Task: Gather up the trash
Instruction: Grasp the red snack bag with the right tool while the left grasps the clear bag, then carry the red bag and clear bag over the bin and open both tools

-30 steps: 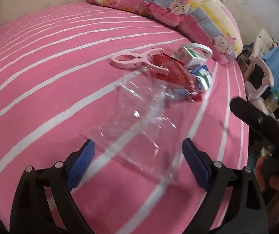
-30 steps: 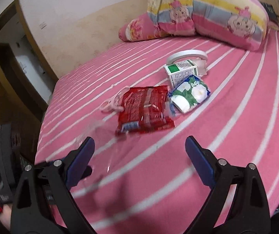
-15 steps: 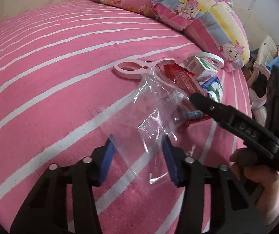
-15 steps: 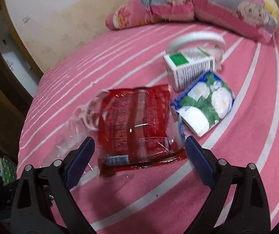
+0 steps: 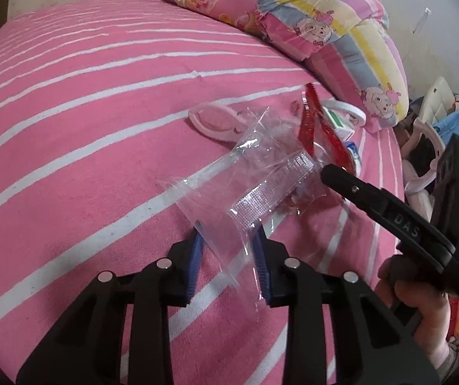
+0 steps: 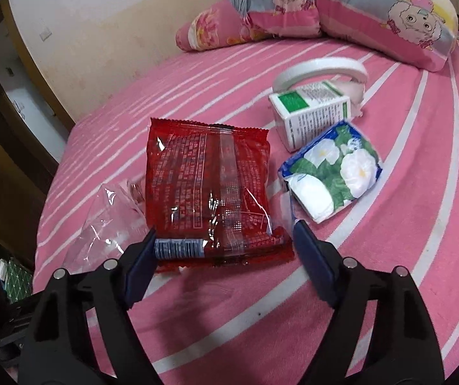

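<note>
- left gripper (image 5: 229,256): jaws have just been closing; the clear plastic bag (image 5: 245,186) on the pink bed (image 5: 85,128) is pinched
- right gripper (image 6: 223,250): jaws have just been closing; the red wrapper (image 6: 207,192) is flanked, contact cannot be told

Light: soft, even, moderately bright indoor light
Shadows: faint, under the right gripper (image 6: 224,229)
Glare: highlights on the clear plastic bag (image 5: 255,189) and red snack wrapper (image 6: 210,192)
Distortion: fisheye bending, dark vignetted corners
Focus: sharp centre, softer edges
</note>
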Demonstrator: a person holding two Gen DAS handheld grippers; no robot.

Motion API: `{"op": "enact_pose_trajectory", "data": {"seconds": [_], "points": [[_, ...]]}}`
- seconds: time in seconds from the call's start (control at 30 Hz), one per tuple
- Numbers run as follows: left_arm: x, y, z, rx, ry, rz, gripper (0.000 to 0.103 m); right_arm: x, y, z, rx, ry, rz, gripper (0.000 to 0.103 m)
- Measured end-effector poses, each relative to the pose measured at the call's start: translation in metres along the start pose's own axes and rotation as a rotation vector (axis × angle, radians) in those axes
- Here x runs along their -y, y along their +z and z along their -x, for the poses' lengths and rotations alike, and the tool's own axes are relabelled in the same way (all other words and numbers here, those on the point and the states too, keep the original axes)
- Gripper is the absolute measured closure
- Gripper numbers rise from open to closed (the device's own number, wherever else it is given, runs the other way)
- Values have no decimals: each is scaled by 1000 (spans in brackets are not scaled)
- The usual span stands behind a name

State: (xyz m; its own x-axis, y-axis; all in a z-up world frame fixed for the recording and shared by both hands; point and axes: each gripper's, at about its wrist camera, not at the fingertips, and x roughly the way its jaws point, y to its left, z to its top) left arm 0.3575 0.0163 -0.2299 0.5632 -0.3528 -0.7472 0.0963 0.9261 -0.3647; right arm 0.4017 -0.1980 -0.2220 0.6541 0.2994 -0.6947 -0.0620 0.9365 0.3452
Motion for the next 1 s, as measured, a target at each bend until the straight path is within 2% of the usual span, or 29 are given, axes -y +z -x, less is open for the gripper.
{"op": "enact_pose_trajectory", "data": {"seconds": [0.23,0.4,0.6,0.7,0.8,0.97,1.0], "points": [[8,-7,31,48,-39,32,74,-5,-9,33,26,36,-19,23],[19,-25,59,95,-43,29,74,-10,-20,69,62,57,-7,23],[34,-54,102,169,-99,78,74,-10,-43,115,89,86,-23,23],[43,-68,121,171,-154,140,74,-12,-58,149,131,81,-9,23],[67,-83,147,196,-167,119,74,-16,-69,185,187,67,16,23],[99,-103,184,227,-207,93,74,-11,-86,257,249,98,-15,23],[107,-107,192,233,-220,88,74,-9,-90,272,261,98,-19,26]]}}
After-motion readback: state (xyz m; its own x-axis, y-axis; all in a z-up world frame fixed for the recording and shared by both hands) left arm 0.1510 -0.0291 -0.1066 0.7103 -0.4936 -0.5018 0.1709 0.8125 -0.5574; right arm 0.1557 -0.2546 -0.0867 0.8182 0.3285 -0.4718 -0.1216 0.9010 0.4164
